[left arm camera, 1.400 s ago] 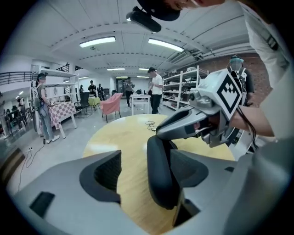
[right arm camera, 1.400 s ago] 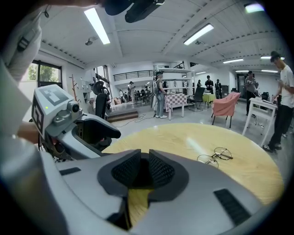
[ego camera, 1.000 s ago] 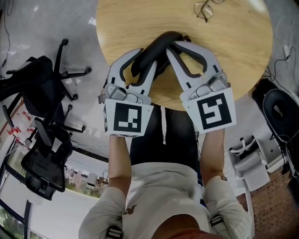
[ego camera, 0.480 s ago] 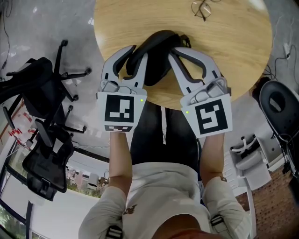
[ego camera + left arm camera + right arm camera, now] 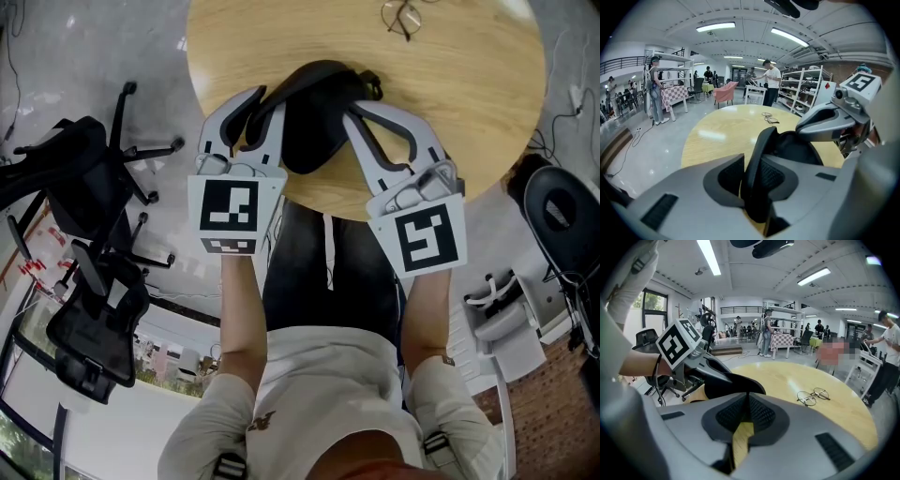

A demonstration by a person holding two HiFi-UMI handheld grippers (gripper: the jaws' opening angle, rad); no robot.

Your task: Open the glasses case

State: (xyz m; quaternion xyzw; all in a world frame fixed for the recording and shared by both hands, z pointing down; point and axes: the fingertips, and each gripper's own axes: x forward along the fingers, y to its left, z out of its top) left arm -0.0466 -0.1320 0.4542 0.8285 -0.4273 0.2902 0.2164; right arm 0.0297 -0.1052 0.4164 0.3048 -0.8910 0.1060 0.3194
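Table (image 5: 469,94): round, pale wood, its near edge right against the person who holds the two grippers.
Glasses case (image 5: 314,112): black and oval, lying near that near edge between the two grippers. It gapes, with its dark inside showing in the left gripper view.
Lid (image 5: 757,154): stands up on edge, lifted away from the lower shell.
Left gripper (image 5: 267,101): its jaws have just been closing. They now pinch the raised lid, a ribbed pad on either side of it.
Right gripper (image 5: 361,108): pads pressed together, with only a hairline seam between them. The tips sit right at the case's right end. I cannot tell whether a thin rim of the shell is caught in them.
Glasses (image 5: 403,17): thin wire frames with round lenses, lying on the far side of the table, well apart from the case.
Office chairs (image 5: 84,187): black, on the grey floor to the left of the table.
Room: several people stand among shelves and tables in the background.
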